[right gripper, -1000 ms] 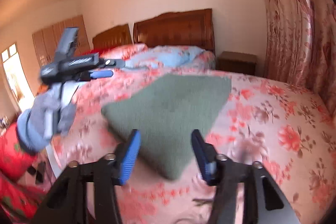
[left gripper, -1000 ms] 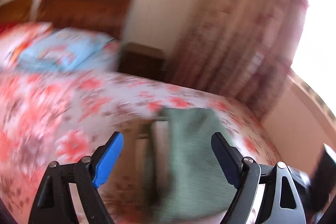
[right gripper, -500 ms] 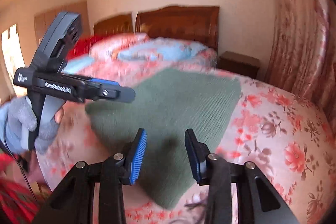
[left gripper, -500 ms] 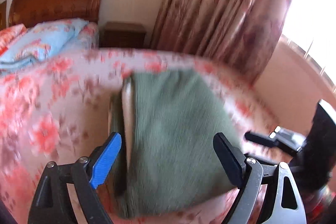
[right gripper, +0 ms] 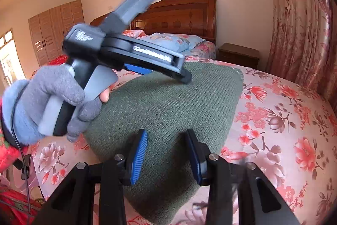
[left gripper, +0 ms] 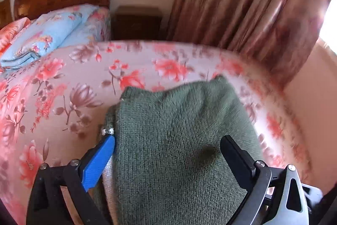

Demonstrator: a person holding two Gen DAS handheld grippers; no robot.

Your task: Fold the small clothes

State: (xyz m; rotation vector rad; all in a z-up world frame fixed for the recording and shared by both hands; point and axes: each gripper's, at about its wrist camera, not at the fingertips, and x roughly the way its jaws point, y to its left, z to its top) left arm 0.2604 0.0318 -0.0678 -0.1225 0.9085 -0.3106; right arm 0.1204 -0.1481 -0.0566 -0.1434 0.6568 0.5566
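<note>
Left wrist view first: the left gripper has its fingers spread wide, blue finger sitting right at the left edge of the folded dark green knitted garment, black finger over its right side. Fabric lies between them, but the pads aren't pressing on it as far as I can see, so nothing held. A paler layer of the garment peeks out along that left edge, just beside the blue finger.

From the right wrist view, the right gripper has its two blue ribbed fingers partly apart, hovering over the near corner of the same green garment, nothing pinched. Beyond them, the left gripper comes in from the left with its tips down at the garment's far part; can't tell if they touch. A hand in a grey fingerless glove holds its handle.

The garment lies flat on the bed's pink floral sheet, near the foot corner. Past the garment toward the head: a folded light blue floral quilt, then the carved brown wooden headboard. Right of the garment's far end there's a dark wooden nightstand, with a pink floral curtain beside that.
</note>
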